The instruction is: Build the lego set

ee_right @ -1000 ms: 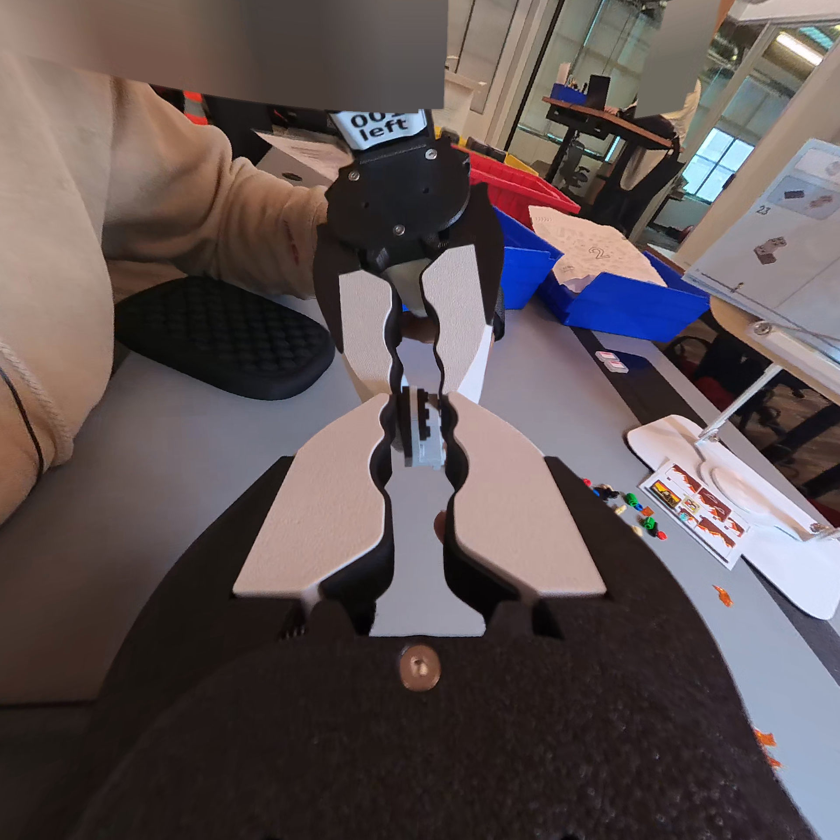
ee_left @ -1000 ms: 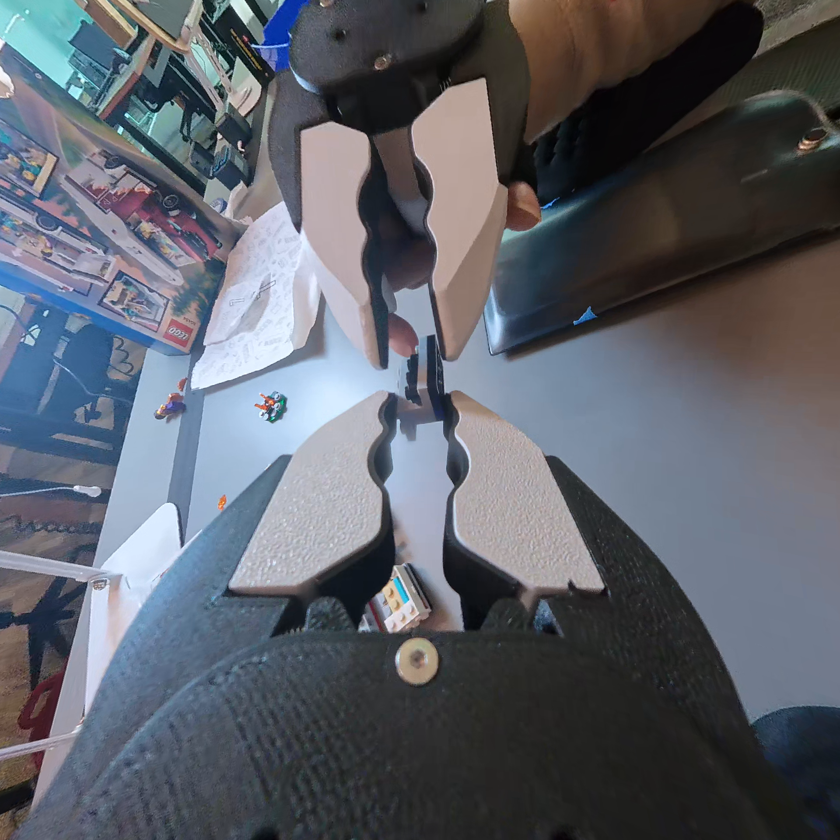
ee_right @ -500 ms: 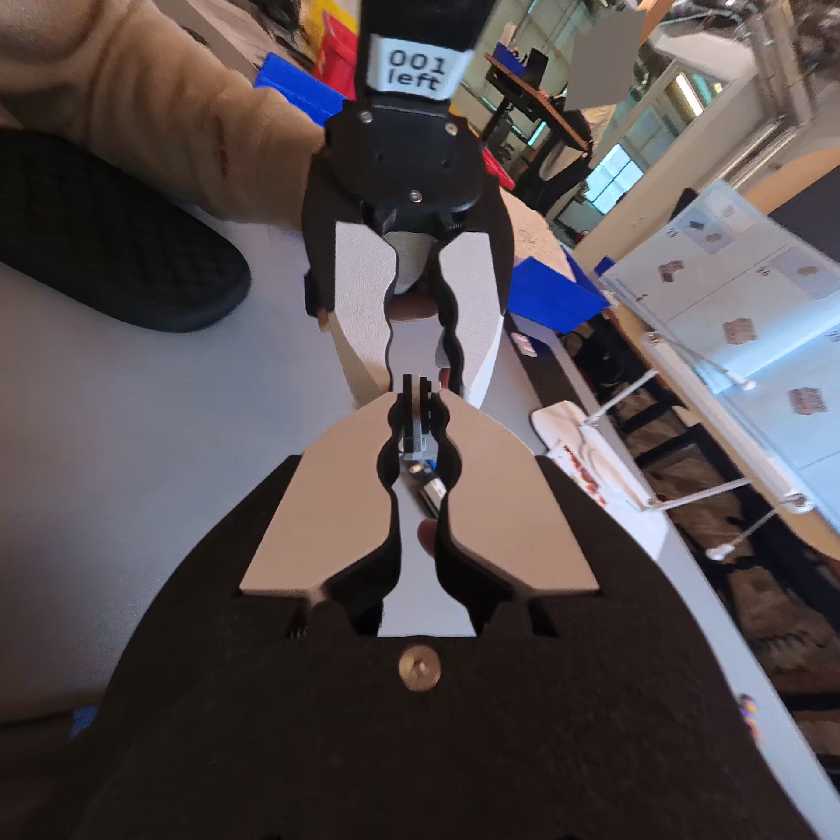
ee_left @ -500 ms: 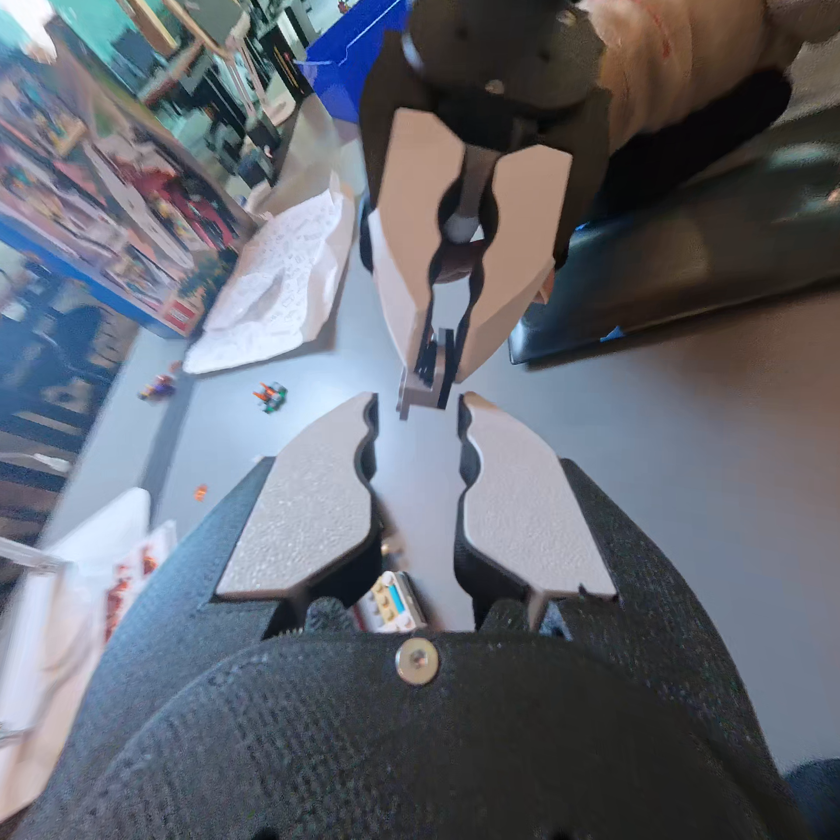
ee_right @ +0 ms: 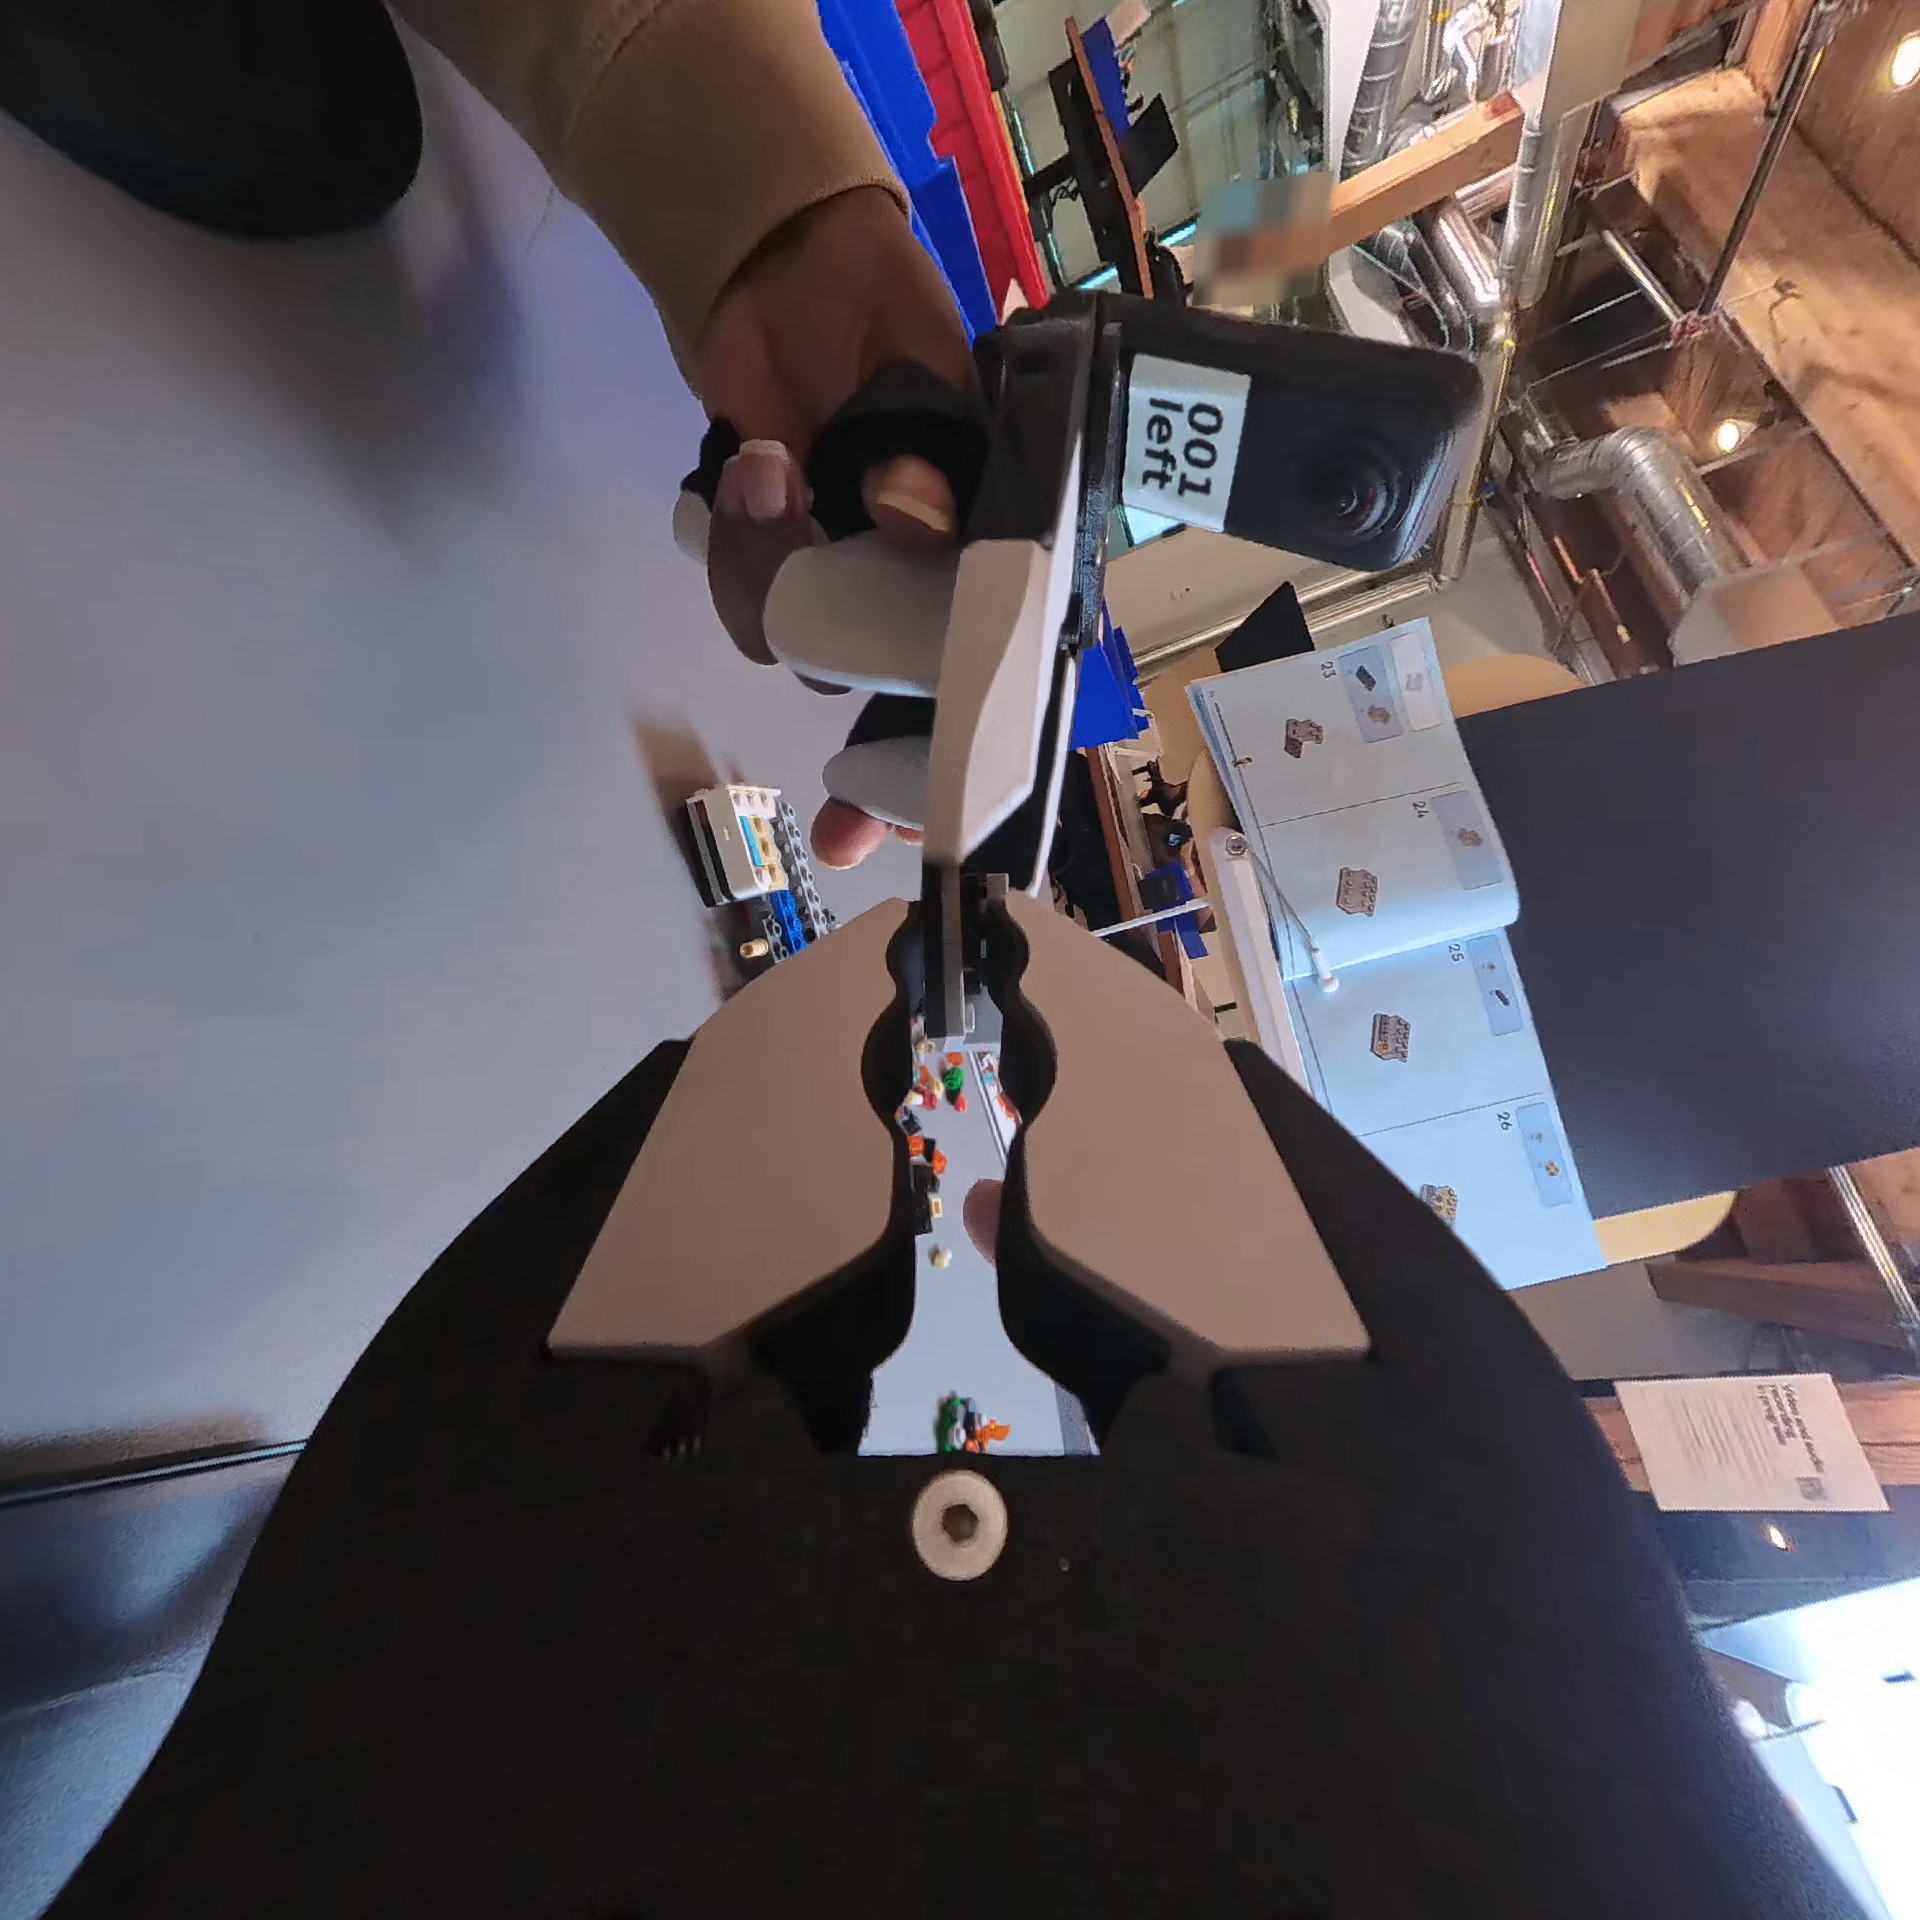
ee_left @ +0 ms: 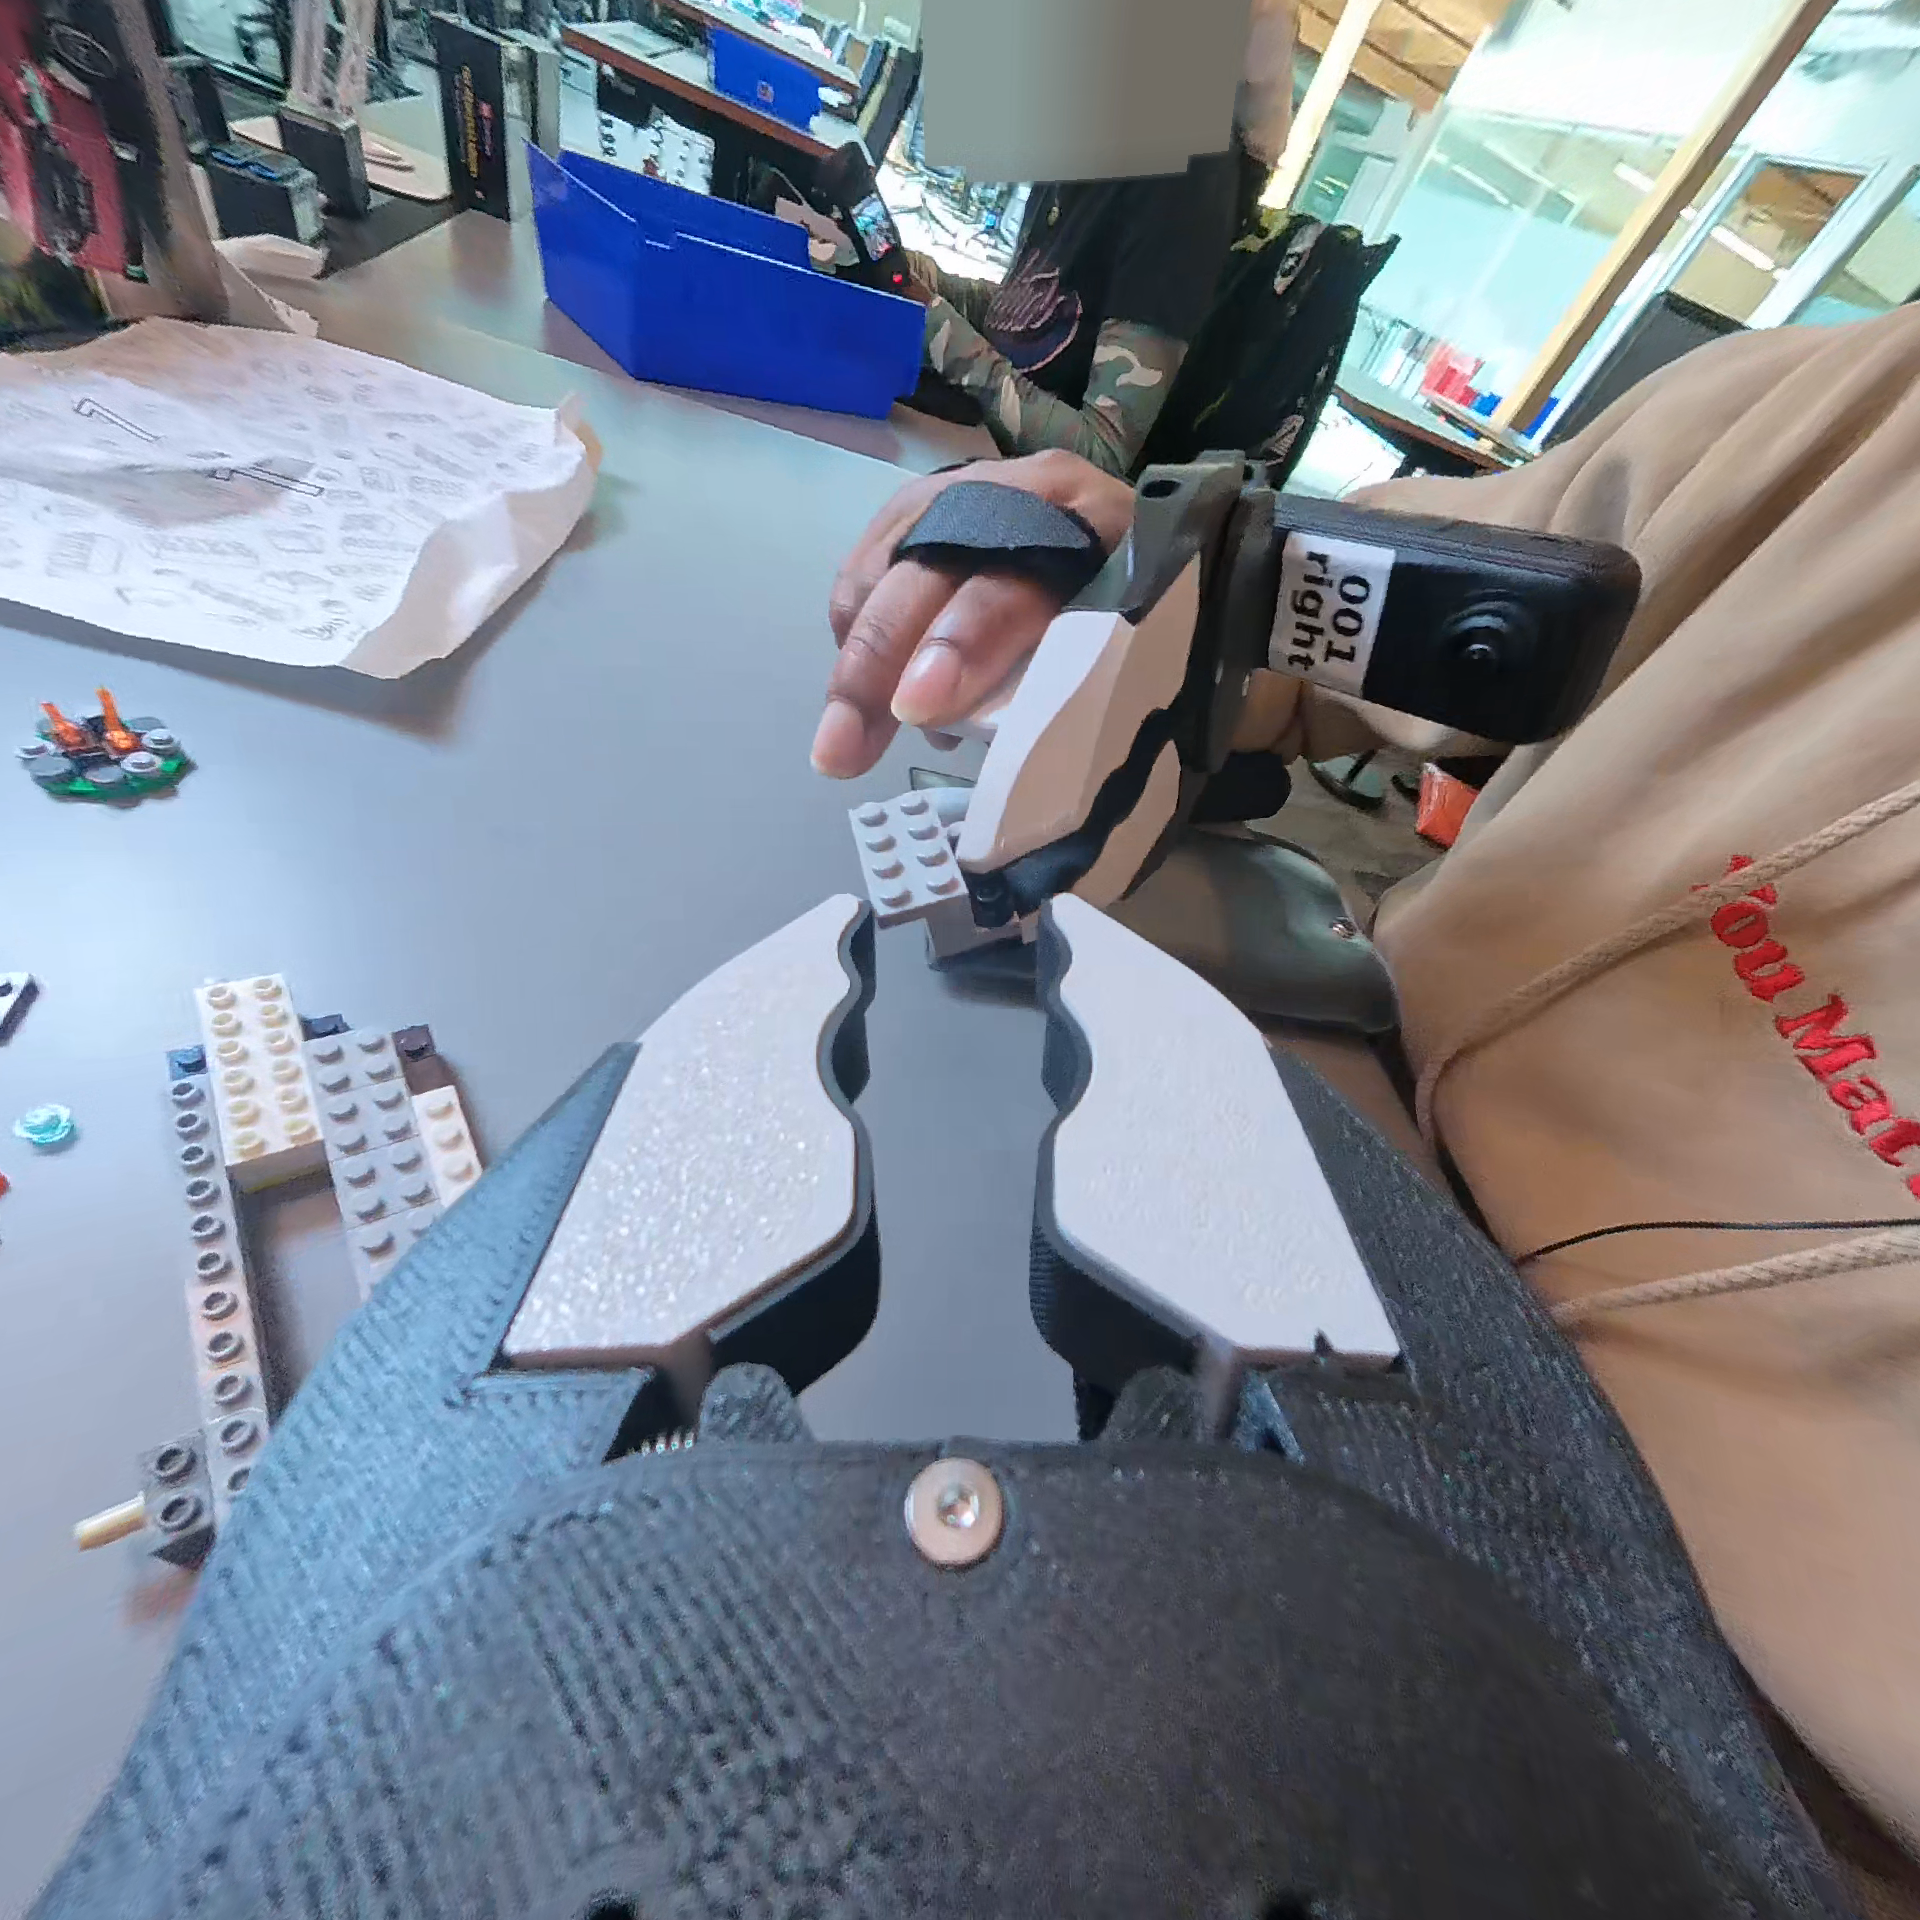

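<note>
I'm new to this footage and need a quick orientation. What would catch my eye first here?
The right gripper, shut on a small grey lego assembly, meets the open left gripper mid-frame above the grey table. A half-built lego base lies on the table at the left, with a printed paper bag beyond it. In the right wrist view, an open instruction booklet stands at the right.

In the left wrist view, the partly built brick assembly [ee_left: 301, 1164] lies on the table [ee_left: 468, 883], left of the left gripper [ee_left: 956, 925]; the paper bag [ee_left: 249, 499] lies behind it, the blue bin [ee_left: 717, 301] farther back.
</note>
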Demonstrator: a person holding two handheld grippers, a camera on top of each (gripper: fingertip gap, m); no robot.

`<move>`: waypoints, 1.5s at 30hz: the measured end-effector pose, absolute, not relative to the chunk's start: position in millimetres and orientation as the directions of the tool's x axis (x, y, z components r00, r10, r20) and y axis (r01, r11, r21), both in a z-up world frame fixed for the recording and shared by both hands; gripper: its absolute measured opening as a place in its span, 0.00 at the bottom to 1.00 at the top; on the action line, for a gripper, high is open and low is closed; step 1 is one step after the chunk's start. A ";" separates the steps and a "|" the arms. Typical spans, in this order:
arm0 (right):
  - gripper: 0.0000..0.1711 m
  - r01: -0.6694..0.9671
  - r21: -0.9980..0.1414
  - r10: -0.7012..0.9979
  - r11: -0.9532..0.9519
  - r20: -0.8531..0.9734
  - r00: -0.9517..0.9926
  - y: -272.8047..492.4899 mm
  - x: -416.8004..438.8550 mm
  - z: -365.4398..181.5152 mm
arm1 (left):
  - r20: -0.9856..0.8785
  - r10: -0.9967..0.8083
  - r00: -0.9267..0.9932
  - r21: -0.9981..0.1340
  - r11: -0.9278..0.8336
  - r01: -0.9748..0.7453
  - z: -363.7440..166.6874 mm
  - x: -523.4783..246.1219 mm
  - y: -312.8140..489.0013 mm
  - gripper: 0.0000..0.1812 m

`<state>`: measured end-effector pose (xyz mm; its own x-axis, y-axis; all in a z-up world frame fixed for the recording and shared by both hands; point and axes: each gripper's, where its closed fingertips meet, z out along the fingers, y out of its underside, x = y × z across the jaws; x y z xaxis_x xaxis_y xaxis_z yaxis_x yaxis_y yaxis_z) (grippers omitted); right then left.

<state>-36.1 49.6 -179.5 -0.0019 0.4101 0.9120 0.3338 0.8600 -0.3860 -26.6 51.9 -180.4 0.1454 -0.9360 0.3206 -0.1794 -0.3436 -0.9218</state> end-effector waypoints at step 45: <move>0.15 0.310 -0.950 0.995 0.044 0.070 0.075 114.4 -23.4 -218.9 | -0.005 -0.842 0.540 -0.859 -0.272 -0.433 -221.0 -77.7 167.2 0.13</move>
<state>-23.4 114.4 -218.9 0.0745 0.9948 0.0699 0.3100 0.0436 -0.9497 -77.7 167.2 -221.0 0.5398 -0.8418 -0.0053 -0.4330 -0.2722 -0.8593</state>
